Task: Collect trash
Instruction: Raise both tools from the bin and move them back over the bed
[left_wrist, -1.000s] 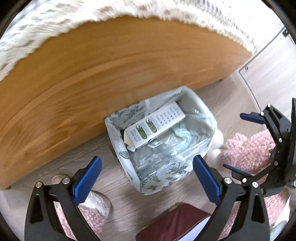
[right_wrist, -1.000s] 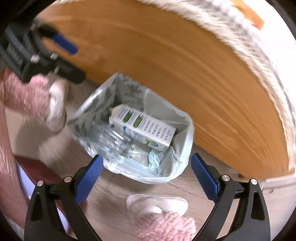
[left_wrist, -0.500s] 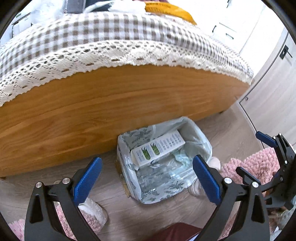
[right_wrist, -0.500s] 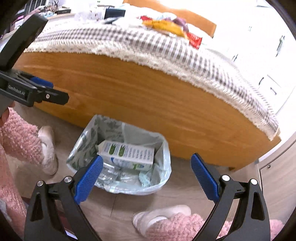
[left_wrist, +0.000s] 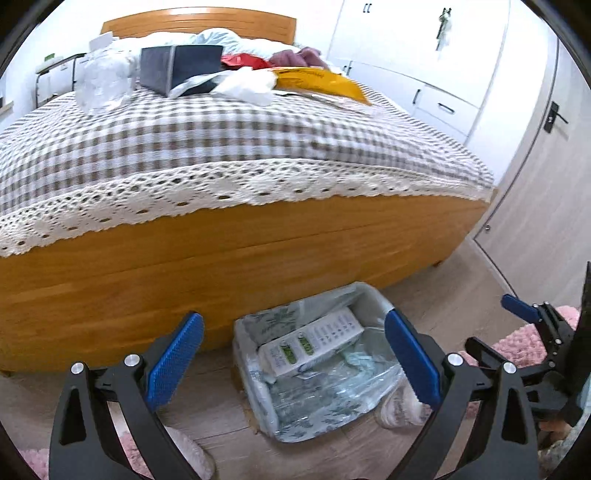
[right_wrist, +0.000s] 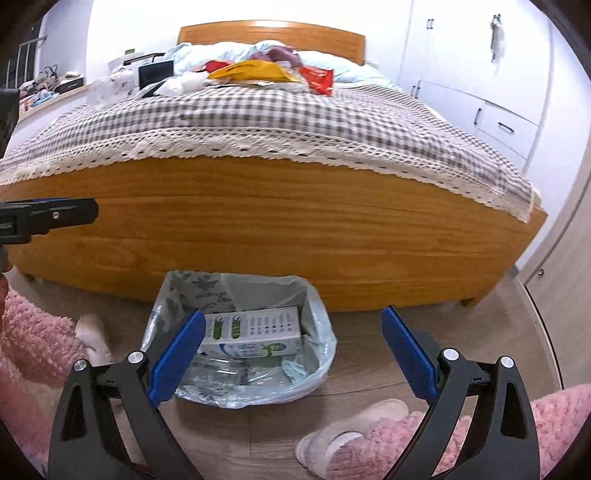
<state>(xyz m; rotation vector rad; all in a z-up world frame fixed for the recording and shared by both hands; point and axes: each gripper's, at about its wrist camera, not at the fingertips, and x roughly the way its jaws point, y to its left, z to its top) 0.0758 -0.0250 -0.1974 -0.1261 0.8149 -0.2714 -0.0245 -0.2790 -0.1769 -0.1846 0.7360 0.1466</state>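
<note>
Across the upper half of both frames: bed (left_wrist: 258, 155), checked cover, lace hem, wooden footboard filling mid-frame.
Trash left: heap at top centre of the bed, near the headboard. Yellow bag (right_wrist: 255, 70), dark box (left_wrist: 173, 68), red wrapper (right_wrist: 317, 79), white plastic (left_wrist: 243, 85), clear crumpled plastic (left_wrist: 103, 79).
Bin (right_wrist: 317, 295): lower centre, on the floor just in front of the footboard; lined with a leaf-print bag.
Bin contents: carton (right_wrist: 255, 328) lying flat on top; clear plastic and a pale crumple under it. Room left.
Left gripper (left_wrist: 291, 354): jaws wide apart, nothing between them.
Right gripper (right_wrist: 291, 350): jaws spread, empty; also seen at lower right of the left view.
Step, my reading: reach for the next piece on the bed.
Doing it well: take one item per gripper; pinch film and wrappers at a bunched fold, the box across its narrow side; lift clear of the cover before carrying to the bin.
Feet: pink slippers (right_wrist: 343, 439) either side of the bin.
</note>
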